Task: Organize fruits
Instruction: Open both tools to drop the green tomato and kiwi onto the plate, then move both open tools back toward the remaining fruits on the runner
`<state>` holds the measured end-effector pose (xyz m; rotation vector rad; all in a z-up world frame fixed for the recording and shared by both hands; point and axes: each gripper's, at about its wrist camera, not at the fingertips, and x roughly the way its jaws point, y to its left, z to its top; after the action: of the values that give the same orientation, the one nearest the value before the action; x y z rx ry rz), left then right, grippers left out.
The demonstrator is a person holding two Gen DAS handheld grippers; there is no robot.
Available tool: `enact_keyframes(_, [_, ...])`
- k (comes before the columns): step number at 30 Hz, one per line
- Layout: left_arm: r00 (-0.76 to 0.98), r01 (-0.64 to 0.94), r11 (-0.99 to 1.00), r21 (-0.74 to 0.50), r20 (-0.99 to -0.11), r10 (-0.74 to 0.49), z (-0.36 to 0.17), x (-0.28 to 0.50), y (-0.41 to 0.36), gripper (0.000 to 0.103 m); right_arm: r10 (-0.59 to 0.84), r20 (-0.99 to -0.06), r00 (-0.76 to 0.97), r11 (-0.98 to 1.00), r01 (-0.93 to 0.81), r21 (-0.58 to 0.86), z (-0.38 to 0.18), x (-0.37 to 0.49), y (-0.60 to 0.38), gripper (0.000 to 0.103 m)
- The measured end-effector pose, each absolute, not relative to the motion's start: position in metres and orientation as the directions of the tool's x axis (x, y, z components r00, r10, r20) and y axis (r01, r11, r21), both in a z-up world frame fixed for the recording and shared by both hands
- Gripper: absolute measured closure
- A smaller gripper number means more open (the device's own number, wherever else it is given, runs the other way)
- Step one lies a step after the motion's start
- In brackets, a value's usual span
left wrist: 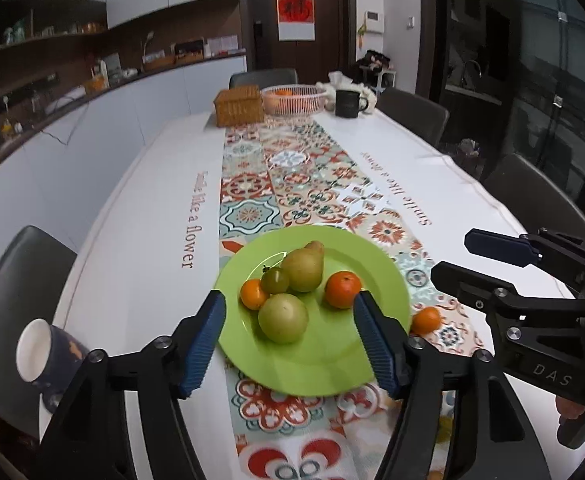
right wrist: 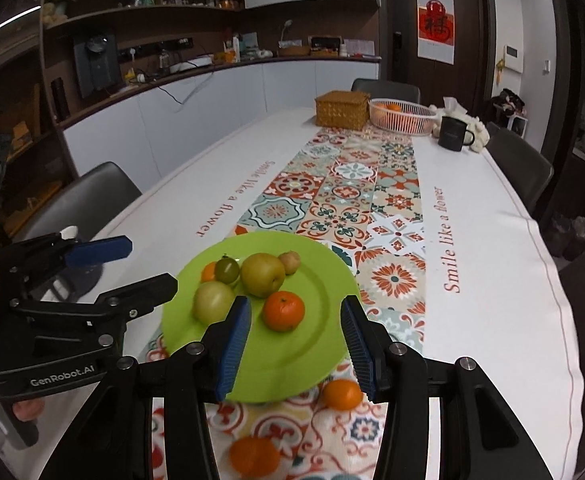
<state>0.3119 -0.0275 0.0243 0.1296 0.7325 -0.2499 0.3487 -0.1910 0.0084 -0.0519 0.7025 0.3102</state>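
While both grippers gape, green plate (left wrist: 356,264) ahead, fruit-laden

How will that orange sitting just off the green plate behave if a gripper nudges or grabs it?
The orange looks round and lies loose on the flat patterned runner beside the green plate, so a nudge would probably roll it. Its skin looks smooth, so it may slip unless the pads close across its middle. It seems firm enough for a gentle squeeze.
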Motion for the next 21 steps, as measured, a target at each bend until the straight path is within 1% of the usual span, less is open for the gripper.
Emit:
enact_keyframes(4, [0.729,0.271,0.962,0.028,-0.659,-0.186,0.034,0.29,-0.031,0.033,0.267,-0.62,0.737,0.951,-0.307,0.044,0.02,0.326,-0.193,0.055])
enact_keyframes(8, [0.734,0.27,0.963,0.02,-0.651,-0.192,0.037,0.268,-0.032,0.032,0.278,-0.607,0.744,0.947,-0.319,0.043,0.026,0.303,-0.195,0.055])
enact_keyframes(14, [0.753,0.25,0.968,0.036,-0.635,-0.171,0.039,0.235,-0.035,0.032,0.292,-0.61,0.736,0.937,-0.349,0.027,0.022,0.274,-0.198,0.055])
enact_keyframes(17, [0.759,0.239,0.971,0.034,-0.63,-0.165,0.037,0.219,-0.036,0.029,0.305,-0.614,0.728,0.93,-0.365,0.03,0.02,0.262,-0.199,0.055])
enact_keyframes(21, [0.757,0.219,0.976,0.021,-0.635,-0.156,0.033,0.201,-0.036,0.028,0.32,-0.611,0.724,0.923,-0.383,0.03,0.017,0.246,-0.203,0.055])
